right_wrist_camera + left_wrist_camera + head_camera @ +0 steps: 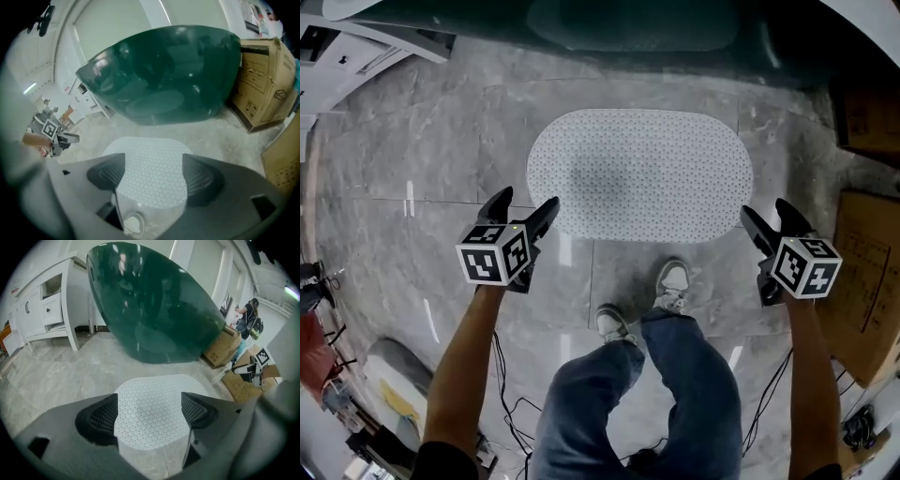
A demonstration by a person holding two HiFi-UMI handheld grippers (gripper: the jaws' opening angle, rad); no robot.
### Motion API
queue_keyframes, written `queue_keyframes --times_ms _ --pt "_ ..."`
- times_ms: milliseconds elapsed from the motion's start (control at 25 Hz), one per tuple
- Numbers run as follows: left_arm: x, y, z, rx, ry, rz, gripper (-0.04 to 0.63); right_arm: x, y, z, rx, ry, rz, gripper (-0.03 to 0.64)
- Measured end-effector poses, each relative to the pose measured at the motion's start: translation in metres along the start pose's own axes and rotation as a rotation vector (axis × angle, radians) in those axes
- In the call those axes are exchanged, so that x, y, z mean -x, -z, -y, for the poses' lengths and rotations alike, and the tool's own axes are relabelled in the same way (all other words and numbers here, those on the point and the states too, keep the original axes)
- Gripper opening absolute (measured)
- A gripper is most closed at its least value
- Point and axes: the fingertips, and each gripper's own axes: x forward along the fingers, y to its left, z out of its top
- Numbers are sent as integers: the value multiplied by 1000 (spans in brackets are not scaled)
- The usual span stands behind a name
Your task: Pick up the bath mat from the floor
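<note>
Head view, looking steeply down: a grey stone floor (412, 159) spreads beneath a dark green bathtub (637, 28), and the white, dotted oval bath mat (642, 173) lies flat on the floor just in front of the tub, untouched. Cardboard boxes (867, 253) stand along the right. A person in jeans stands at the mat's near edge, shoes (673, 281) just short of it. The left hand-held gripper (526, 200) is lined up with the mat's left end and the right hand-held gripper (765, 210) with its right end. Both are released, with their jaws spread wide and nothing between them. Each gripper view shows only the mat beyond the pads.

The likely trouble is the flat lie. On a glossy floor the jaws could skate over the mat's edge instead of getting under it. A bite at one end alone would probably leave the mat sagging or folding. The toe nearest the edge could also pin it.

The tub's far side is cut off and the mat's underside is unseen. Whether its edge sits flush with the floor is hard to make out.
</note>
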Motion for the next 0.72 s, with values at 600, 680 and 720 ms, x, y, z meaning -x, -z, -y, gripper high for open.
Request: queue_keyframes --times_ms 600,680,720 --pt "-120 66 -87 2 -50 -27 449 -131 69 65 44 37 -56 427" --pt "-133 74 -97 -5 -63 -34 453 -146 78 74 44 43 -58 434" --pt "-140 80 -100 -11 -65 -41 453 -151 83 80 41 50 -61 437"
